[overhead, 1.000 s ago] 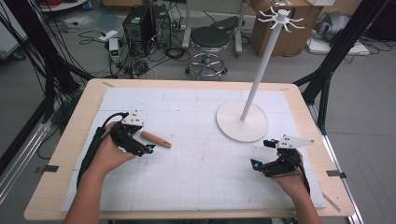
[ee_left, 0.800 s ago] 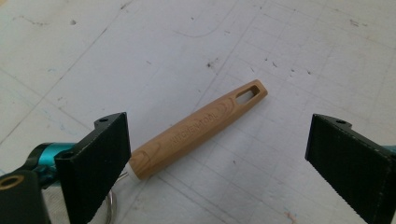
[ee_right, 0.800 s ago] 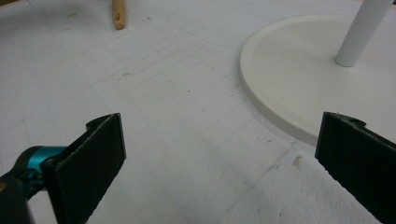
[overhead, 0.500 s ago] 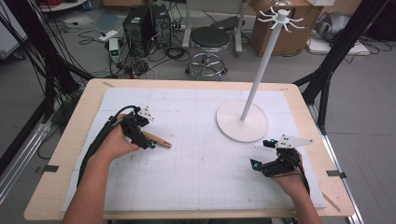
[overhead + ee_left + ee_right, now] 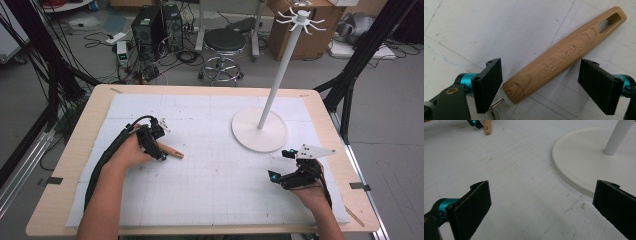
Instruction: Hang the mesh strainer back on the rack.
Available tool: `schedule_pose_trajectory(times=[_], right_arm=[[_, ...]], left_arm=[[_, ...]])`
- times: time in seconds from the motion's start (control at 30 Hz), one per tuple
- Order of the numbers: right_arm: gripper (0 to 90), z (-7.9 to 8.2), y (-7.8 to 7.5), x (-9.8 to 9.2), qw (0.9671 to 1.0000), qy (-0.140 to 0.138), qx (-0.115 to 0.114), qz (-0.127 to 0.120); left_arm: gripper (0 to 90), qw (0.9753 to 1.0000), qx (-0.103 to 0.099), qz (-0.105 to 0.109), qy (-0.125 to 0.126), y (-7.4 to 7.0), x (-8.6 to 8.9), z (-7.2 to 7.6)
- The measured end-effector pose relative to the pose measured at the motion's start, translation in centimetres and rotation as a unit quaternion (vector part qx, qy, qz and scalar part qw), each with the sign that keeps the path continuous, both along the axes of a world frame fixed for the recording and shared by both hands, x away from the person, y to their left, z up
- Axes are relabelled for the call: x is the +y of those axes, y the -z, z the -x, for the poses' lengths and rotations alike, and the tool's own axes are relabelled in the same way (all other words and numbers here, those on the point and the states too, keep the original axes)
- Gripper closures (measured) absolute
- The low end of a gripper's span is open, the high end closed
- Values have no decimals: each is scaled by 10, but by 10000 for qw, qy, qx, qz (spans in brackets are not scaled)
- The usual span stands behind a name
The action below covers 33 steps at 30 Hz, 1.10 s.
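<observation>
White-matted counter [image 5: 210, 200], tall hook stand [image 5: 260, 129] far right. Left gripper [image 5: 544, 83] straddling the wooden handle [image 5: 564, 56] at centre-left, jaws spread, not yet clamped. Right gripper [image 5: 544, 205] idle, gaping, near right. Risky: round, slanted handle could roll or squirt free on closing.

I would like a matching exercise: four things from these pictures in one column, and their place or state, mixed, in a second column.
1. wooden handle marked KITCHEN TOOL
2. left gripper
3. right gripper
4. white round-based stand

a. open, nothing between its jaws
b. upright, far right part of the table
c. lying flat on the white mat
d. open, jaws either side of the handle

Pairs: 1-c, 2-d, 3-a, 4-b
</observation>
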State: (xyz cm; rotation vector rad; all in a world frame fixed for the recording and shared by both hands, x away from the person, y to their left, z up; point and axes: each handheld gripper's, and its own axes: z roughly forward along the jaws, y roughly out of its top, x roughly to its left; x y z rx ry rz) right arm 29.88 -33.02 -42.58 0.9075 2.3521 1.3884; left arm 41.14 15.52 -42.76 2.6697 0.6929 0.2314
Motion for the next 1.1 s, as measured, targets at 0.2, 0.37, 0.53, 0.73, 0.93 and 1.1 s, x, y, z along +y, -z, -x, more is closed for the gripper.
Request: schedule_pose_trajectory(times=[0.2, 0.37, 0.53, 0.73, 0.93, 1.1], right_arm=[[5, 0, 0, 0, 10000, -2, -11, 3], [5, 1, 0, 1, 10000, 14, -5, 6], [5, 1, -1, 0, 10000, -5, 1, -4], [5, 2, -1, 1, 10000, -11, 3, -10], [5, 2, -1, 1, 10000, -16, -2, -14], [5, 2, -1, 1, 10000, -15, -1, -3]], left_arm=[[376, 9996, 147, 129, 199, -3, 0, 3], [563, 9989, 238, 95, 394, -5, -2, 6], [608, 9985, 311, 51, 444, -6, -5, 11], [641, 9979, 421, -6, 483, -8, -9, 16], [645, 9977, 451, 46, 505, -9, -10, 21], [570, 9985, 387, 38, 383, -6, -6, 20]])
